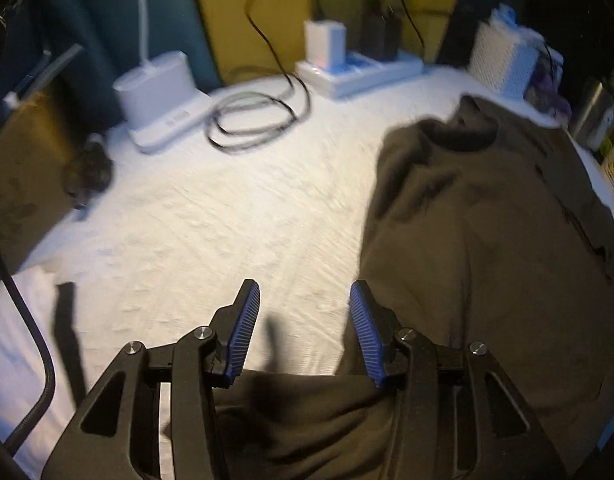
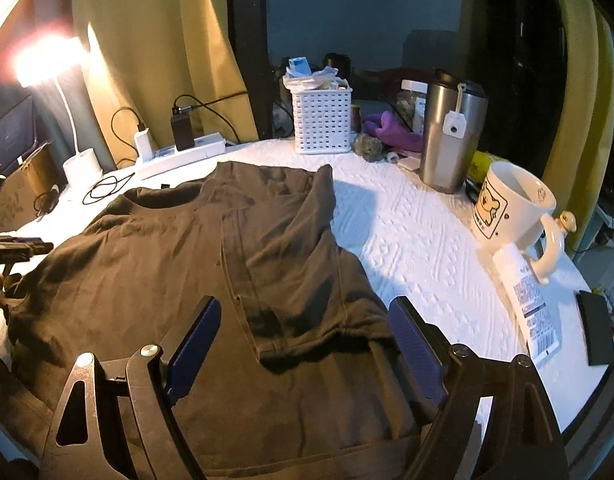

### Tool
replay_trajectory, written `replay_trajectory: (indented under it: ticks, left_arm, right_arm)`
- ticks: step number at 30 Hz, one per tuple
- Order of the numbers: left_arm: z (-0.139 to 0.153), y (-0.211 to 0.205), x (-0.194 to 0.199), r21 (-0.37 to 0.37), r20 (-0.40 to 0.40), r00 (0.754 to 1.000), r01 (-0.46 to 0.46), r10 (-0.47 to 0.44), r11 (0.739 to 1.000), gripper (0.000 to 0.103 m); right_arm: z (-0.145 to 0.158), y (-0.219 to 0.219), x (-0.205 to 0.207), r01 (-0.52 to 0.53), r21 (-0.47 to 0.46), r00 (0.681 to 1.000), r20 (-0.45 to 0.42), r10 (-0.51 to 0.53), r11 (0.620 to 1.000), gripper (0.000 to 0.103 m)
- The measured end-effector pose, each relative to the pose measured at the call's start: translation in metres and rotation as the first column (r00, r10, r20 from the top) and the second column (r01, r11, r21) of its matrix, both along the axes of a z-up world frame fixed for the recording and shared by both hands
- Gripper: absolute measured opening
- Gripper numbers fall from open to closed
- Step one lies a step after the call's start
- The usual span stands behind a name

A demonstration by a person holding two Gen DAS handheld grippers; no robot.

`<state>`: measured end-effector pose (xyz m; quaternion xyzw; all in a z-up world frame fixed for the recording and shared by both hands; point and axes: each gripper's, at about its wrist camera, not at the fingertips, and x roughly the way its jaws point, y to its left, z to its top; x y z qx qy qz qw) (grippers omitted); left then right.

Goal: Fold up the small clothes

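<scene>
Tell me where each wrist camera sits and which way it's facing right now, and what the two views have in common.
Left wrist view: on the left gripper, angled down over the white textured table cover, facing the white lamp base and coiled black cable; its own open blue-padded fingers show.
Right wrist view: on the right gripper, angled down over the dark olive T-shirt, facing the white lattice basket and steel tumbler; open fingers show, and the left gripper at the left edge.
Shared: T-shirt, cover, lamp base, basket, white power strip.

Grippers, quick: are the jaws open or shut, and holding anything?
Left gripper: open, holding nothing.
Right gripper: open above the shirt, holding nothing.
</scene>
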<state>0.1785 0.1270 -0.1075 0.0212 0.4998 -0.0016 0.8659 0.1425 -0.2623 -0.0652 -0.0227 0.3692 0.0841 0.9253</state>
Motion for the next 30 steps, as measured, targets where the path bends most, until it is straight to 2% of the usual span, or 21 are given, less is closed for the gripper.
replay_trajectory:
  ticks: [1, 3, 11, 15, 17, 18, 19, 20, 21, 22, 24, 26, 30]
  left_arm:
    - [-0.002, -0.002, -0.001, -0.001, -0.001, 1.0, 0.007, -0.007, 1.0, 0.047]
    - [-0.004, -0.006, -0.004, -0.005, 0.0, 1.0, 0.019, -0.019, 1.0, 0.056]
    - [-0.006, -0.005, -0.005, -0.019, -0.007, 1.0, 0.011, -0.011, 1.0, 0.058]
    - [-0.007, -0.004, -0.005, -0.052, -0.017, 1.0, -0.016, 0.015, 0.999, 0.058]
    - [-0.006, -0.009, -0.006, -0.057, -0.017, 1.0, 0.01, -0.011, 0.998, 0.054]
    - [-0.006, -0.012, -0.007, -0.061, -0.013, 0.999, 0.029, -0.03, 0.998, 0.04]
    - [-0.005, -0.014, -0.007, -0.077, -0.014, 0.999, 0.046, -0.047, 0.996, 0.031]
    - [-0.004, -0.017, -0.007, -0.1, -0.014, 0.997, 0.071, -0.073, 0.992, 0.014]
    - [-0.003, -0.022, -0.008, -0.093, -0.013, 0.995, 0.094, -0.096, 0.991, 0.01]
    - [-0.002, -0.028, -0.009, -0.056, -0.005, 0.994, 0.108, -0.108, 0.993, 0.009]
    - [-0.001, -0.031, -0.009, -0.039, 0.002, 0.994, 0.109, -0.109, 0.993, 0.006]
    - [0.001, -0.028, -0.008, -0.02, 0.014, 0.997, 0.07, -0.07, 0.997, 0.005]
    - [0.011, -0.018, -0.008, 0.092, 0.08, 0.996, -0.033, 0.026, 0.995, 0.005]
  right_arm:
    - [-0.001, -0.002, 0.0, 0.003, 0.002, 1.0, -0.001, -0.003, 1.0, 0.087]
    - [-0.002, -0.006, 0.001, 0.01, 0.01, 1.0, -0.004, -0.01, 1.0, 0.087]
    - [-0.006, -0.017, 0.004, 0.007, 0.049, 1.0, -0.004, -0.007, 0.999, 0.087]
    - [-0.008, -0.019, 0.003, -0.001, 0.06, 1.0, -0.006, 0.001, 0.998, 0.087]
    - [-0.008, -0.021, 0.002, 0.001, 0.066, 1.0, -0.006, -0.001, 0.998, 0.087]
    - [-0.008, -0.023, 0.001, 0.003, 0.07, 1.0, -0.003, -0.002, 0.998, 0.087]
    - [-0.007, -0.024, 0.001, 0.004, 0.074, 1.0, 0.0, -0.004, 0.997, 0.087]
    - [-0.007, -0.024, 0.0, 0.005, 0.079, 1.0, 0.001, -0.005, 0.997, 0.087]
    - [-0.007, -0.025, 0.0, 0.005, 0.082, 1.0, 0.001, -0.005, 0.997, 0.087]
    - [-0.008, -0.025, 0.0, 0.004, 0.085, 1.0, 0.001, -0.004, 0.996, 0.087]
    - [-0.008, -0.026, -0.001, -0.003, 0.087, 1.0, 0.001, 0.003, 0.996, 0.087]
    - [-0.008, -0.025, -0.001, -0.01, 0.092, 1.0, 0.0, 0.01, 0.996, 0.087]
    - [-0.009, -0.026, -0.004, -0.013, 0.098, 1.0, 0.0, 0.013, 0.995, 0.087]
